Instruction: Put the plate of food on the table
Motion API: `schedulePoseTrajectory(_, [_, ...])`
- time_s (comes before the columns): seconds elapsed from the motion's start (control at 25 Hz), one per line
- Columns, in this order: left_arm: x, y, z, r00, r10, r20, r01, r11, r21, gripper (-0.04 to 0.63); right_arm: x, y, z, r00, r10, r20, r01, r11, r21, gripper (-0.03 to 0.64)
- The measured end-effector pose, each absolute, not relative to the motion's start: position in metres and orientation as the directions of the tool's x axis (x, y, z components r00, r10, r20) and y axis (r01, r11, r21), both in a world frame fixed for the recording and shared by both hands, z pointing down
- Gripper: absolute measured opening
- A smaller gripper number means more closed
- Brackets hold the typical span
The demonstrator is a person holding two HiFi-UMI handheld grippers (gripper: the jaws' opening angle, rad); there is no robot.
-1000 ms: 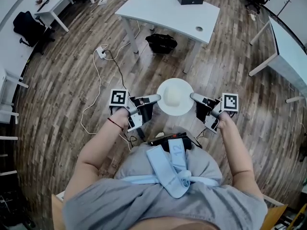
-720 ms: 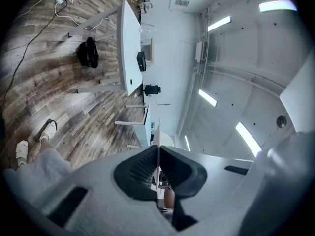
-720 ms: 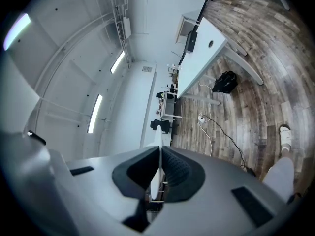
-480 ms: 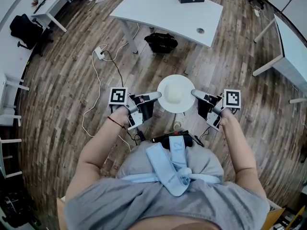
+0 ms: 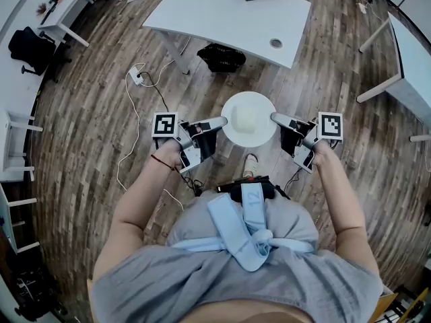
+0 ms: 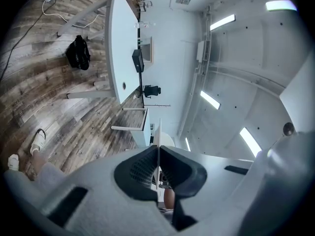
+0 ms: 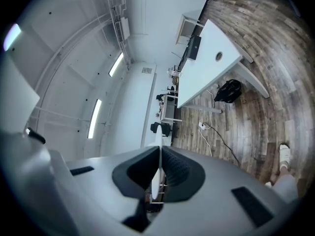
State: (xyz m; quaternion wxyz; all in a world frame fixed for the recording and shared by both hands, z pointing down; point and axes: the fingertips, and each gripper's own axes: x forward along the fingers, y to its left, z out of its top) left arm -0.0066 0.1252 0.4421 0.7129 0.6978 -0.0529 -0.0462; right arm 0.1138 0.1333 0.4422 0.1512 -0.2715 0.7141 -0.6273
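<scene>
- Head view: the white plate of food (image 5: 249, 118) hangs in the air between the left gripper (image 5: 219, 122) and the right gripper (image 5: 277, 118). Each one pinches one side of its rim. The white table (image 5: 222, 15) is straight ahead, well apart from the plate.
- Left gripper view: the jaws squeeze the thin plate edge.
- Right gripper view: these jaws squeeze the rim too. Both grippers look just as near the table.

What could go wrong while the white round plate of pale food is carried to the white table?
The left gripper and right gripper pinch only the thin rim of the white round plate, so it could tilt or slip. A tilt may slide the pale mound of food off. A white cable on the wooden floor nearby could trip the person.
</scene>
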Motion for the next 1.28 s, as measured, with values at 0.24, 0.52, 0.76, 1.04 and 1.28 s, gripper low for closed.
schedulePoseTrajectory(0.24, [0.022, 0.092, 0.441, 0.988, -0.153, 0.015, -0.011, 0.027, 1.0, 0.028, 0.143, 0.099, 0.442, -0.81, -0.571, 0.134, -0.2, 0.053, -0.978, 0.037])
schedulePoseTrajectory(0.52, [0.048, 0.046, 0.455, 0.982, -0.187, 0.014, -0.008, 0.032, 0.999, 0.028, 0.171, 0.051, 0.457, -0.819, -0.555, 0.148, -0.193, 0.024, -0.981, 0.036])
schedulePoseTrajectory(0.76, [0.049, -0.001, 0.47, 0.976, -0.22, 0.002, 0.008, 0.043, 0.999, 0.028, 0.171, -0.001, 0.472, -0.833, -0.536, 0.138, -0.182, 0.029, -0.983, 0.037])
schedulePoseTrajectory(1.04, [0.032, -0.134, 0.483, 0.973, -0.229, -0.017, 0.034, 0.069, 0.997, 0.028, 0.153, -0.131, 0.484, -0.819, -0.55, 0.163, -0.177, -0.027, -0.984, 0.037])
schedulePoseTrajectory(1.28, [0.031, -0.135, 0.495, 0.978, -0.208, -0.002, 0.011, 0.041, 0.999, 0.028, 0.15, -0.13, 0.499, -0.824, -0.546, 0.15, -0.182, 0.005, -0.983, 0.037])
